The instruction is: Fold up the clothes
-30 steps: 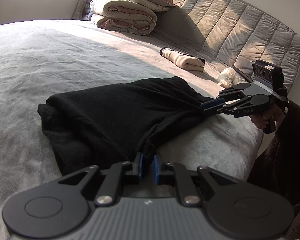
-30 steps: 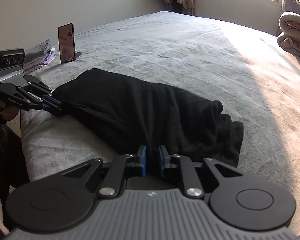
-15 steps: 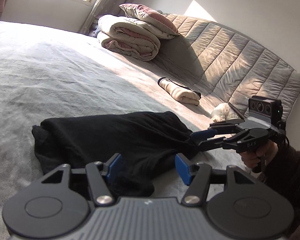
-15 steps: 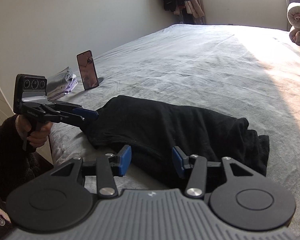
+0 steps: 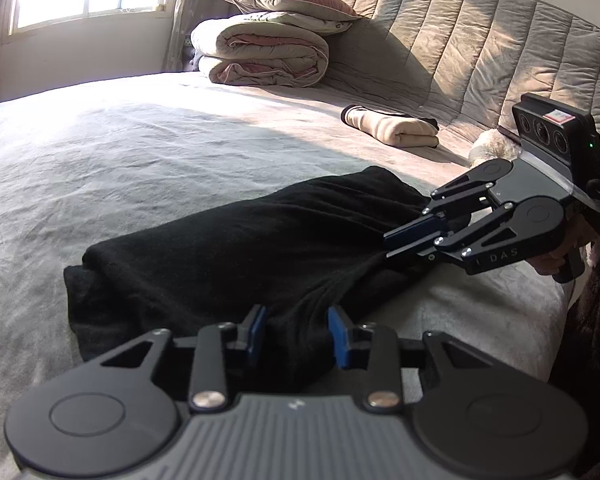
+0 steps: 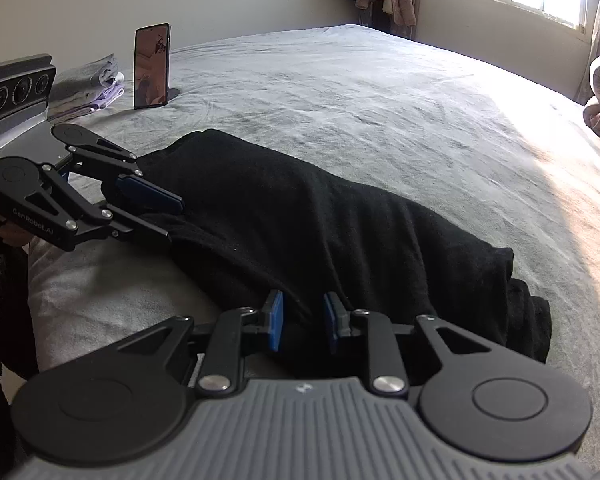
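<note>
A black garment (image 5: 228, 248) lies folded into a long band near the edge of the grey bed (image 5: 100, 152); it also shows in the right wrist view (image 6: 320, 216). My left gripper (image 5: 297, 330) is partly open, its blue pads astride a bunched fold at one near end; it appears in the right wrist view (image 6: 162, 216) too. My right gripper (image 6: 300, 320) is partly open astride the fold at the other end, and shows in the left wrist view (image 5: 396, 246). Neither clamps the cloth tight.
A folded duvet and pillow (image 5: 268, 48) lie by the padded headboard (image 5: 480, 52). A folded beige garment (image 5: 396, 130) lies beyond the black one. A phone on a stand (image 6: 151, 66) and a stack of folded clothes (image 6: 88, 88) sit at the bed's foot.
Both grippers were shut on the garment, then opened wide and lifted. Now they have come back down onto the cloth's ends, with the jaws narrower than half a second ago.
</note>
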Demonstrator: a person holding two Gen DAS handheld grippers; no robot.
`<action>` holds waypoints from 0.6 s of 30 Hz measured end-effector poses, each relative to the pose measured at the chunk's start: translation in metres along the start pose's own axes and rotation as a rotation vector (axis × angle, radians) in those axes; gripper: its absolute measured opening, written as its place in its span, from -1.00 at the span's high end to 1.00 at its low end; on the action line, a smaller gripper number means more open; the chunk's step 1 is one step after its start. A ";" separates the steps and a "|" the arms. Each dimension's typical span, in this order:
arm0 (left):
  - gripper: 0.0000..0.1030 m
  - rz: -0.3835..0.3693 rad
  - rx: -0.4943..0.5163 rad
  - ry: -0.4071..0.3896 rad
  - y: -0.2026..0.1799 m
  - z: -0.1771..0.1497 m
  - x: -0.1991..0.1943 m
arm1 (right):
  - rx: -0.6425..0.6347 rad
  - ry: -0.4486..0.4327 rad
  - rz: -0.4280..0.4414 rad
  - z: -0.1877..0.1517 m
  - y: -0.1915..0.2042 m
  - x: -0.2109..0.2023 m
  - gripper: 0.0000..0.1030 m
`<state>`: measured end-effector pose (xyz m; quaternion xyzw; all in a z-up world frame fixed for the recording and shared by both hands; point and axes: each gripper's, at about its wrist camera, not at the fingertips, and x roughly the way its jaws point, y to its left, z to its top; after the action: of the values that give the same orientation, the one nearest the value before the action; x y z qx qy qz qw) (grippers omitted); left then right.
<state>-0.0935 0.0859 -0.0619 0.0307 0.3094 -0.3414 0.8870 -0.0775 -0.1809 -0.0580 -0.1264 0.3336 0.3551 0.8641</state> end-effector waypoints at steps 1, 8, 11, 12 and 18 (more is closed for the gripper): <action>0.62 -0.001 -0.007 -0.006 0.002 0.000 -0.002 | 0.013 -0.001 0.011 0.001 -0.002 0.000 0.75; 0.78 -0.020 -0.049 -0.056 0.019 -0.001 -0.029 | 0.127 -0.066 0.131 0.009 -0.015 -0.021 0.98; 0.78 -0.029 -0.045 -0.015 0.023 -0.004 -0.033 | 0.166 -0.090 0.182 0.012 -0.013 -0.024 0.98; 0.78 -0.023 -0.047 -0.008 0.024 -0.005 -0.033 | 0.158 -0.080 0.188 0.012 -0.010 -0.022 0.98; 0.10 -0.004 -0.149 -0.041 0.038 -0.003 -0.043 | 0.032 0.047 0.157 0.006 0.009 -0.003 0.97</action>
<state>-0.0957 0.1409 -0.0460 -0.0432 0.3160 -0.3199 0.8922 -0.0823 -0.1728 -0.0516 -0.0942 0.3683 0.4133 0.8274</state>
